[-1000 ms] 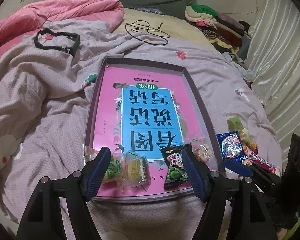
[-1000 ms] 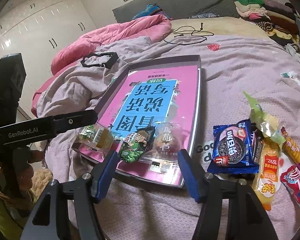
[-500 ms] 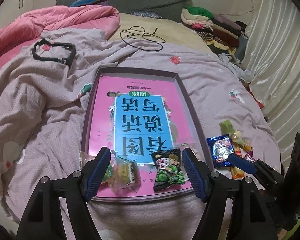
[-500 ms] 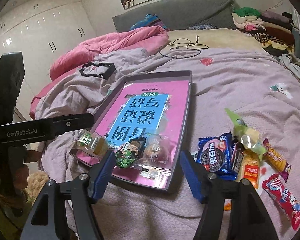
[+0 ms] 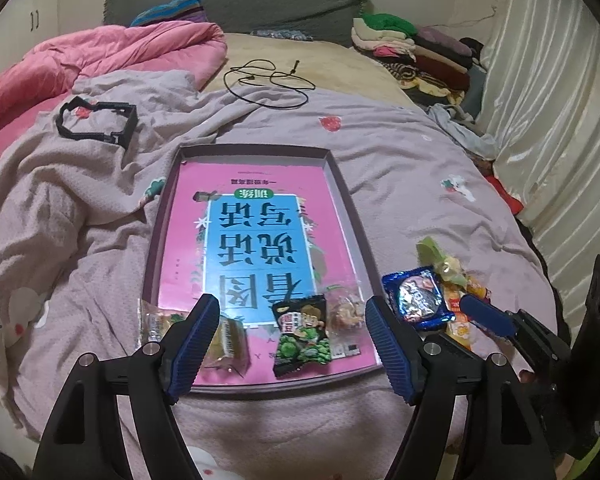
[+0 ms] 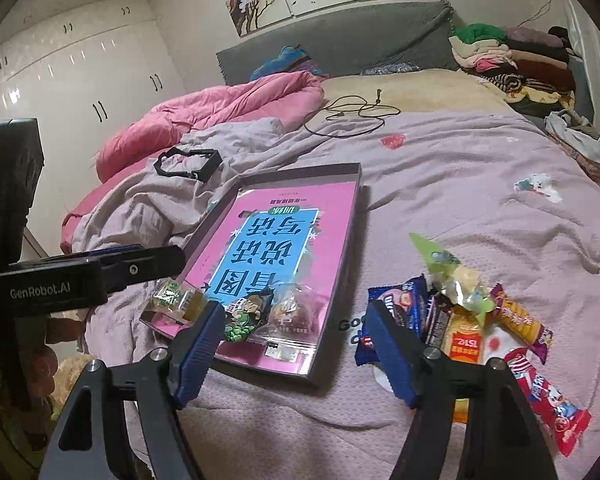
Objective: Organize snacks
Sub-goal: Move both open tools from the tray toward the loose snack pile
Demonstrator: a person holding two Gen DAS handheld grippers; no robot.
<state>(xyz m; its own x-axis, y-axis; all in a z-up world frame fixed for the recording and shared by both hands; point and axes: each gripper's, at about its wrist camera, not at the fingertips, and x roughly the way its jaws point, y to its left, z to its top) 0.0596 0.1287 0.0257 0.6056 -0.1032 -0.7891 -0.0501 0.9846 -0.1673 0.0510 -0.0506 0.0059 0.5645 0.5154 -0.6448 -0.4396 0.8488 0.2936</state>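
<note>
Tray (image 5: 352, 216): shallow, rectangular, low-rimmed, lying on my rumpled bed (image 5: 412, 168); its glossy far half is staying bare.
Tray snacks (image 5: 302, 334): four crinkly packets are sitting along its near edge.
Loose pile (image 6: 466, 322): foil wrappers are lying right of it.
Left gripper (image 5: 292, 340): I'm holding fingers wide, empty.
Right gripper (image 6: 296, 340): my fingers have just been opening, gripping nothing.
</note>
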